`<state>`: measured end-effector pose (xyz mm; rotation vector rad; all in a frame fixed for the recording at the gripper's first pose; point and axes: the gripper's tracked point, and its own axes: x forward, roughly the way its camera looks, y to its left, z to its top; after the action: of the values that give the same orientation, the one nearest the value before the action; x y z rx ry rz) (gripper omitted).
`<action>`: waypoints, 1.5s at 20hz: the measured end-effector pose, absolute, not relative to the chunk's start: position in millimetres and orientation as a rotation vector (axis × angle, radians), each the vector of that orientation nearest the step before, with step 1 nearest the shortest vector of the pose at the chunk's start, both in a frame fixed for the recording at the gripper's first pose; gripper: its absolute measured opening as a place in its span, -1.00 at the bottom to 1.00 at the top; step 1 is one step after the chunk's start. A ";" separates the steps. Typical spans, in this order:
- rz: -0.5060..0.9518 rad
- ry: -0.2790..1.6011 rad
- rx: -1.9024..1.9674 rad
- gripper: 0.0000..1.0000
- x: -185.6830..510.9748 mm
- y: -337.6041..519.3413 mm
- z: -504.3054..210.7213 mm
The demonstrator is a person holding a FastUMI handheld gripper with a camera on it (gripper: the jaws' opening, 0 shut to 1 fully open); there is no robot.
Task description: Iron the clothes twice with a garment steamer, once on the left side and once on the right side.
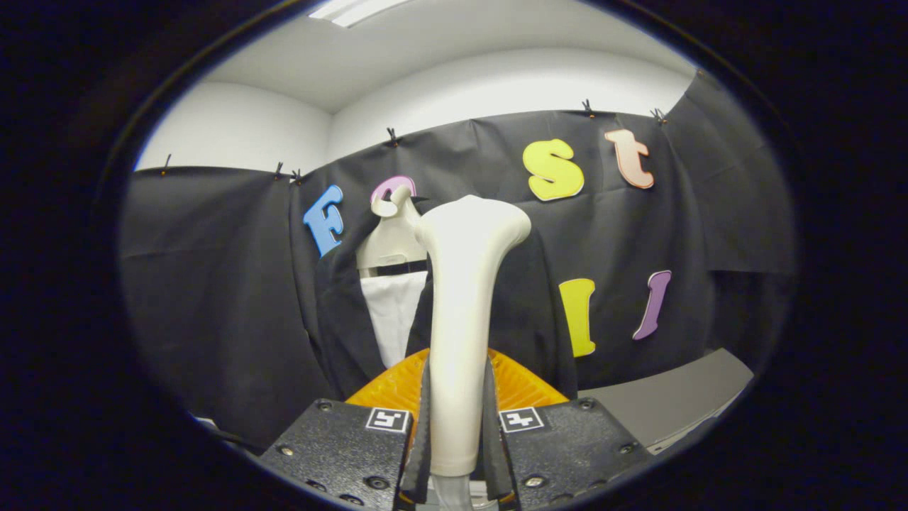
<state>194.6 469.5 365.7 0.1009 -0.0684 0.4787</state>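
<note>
My gripper [457, 419] is shut on the cream-white garment steamer [461, 298], both fingers pressing its handle from either side. The steamer stands upright between the fingers, its wide head at the top. Beyond it hangs a dark jacket [525, 298] with a white shirt front [394, 312] on a pale hanger [394, 234], against the black booth wall. The steamer hides the middle of the garment. The steamer head is apart from the cloth, nearer to me than the jacket.
An orange ribbed object [518, 387] lies low just behind the fingers. A grey table surface [674, 397] runs to the right. A white wall and a ceiling light [355, 11] show above the black cloth.
</note>
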 end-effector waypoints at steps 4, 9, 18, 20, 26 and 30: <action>0.471 -0.042 0.086 -0.34 205.2 476.2 360.1; 0.461 -0.001 0.080 -0.34 211.0 474.5 340.9; 0.450 0.066 0.068 -0.34 208.7 471.8 298.6; 0.452 0.082 0.060 -0.34 206.7 471.1 287.4; 0.449 0.136 0.050 -0.34 205.4 468.8 257.0; 0.446 0.167 0.040 -0.34 203.8 467.4 236.1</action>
<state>203.8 467.4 236.1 0.0399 0.1666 0.4457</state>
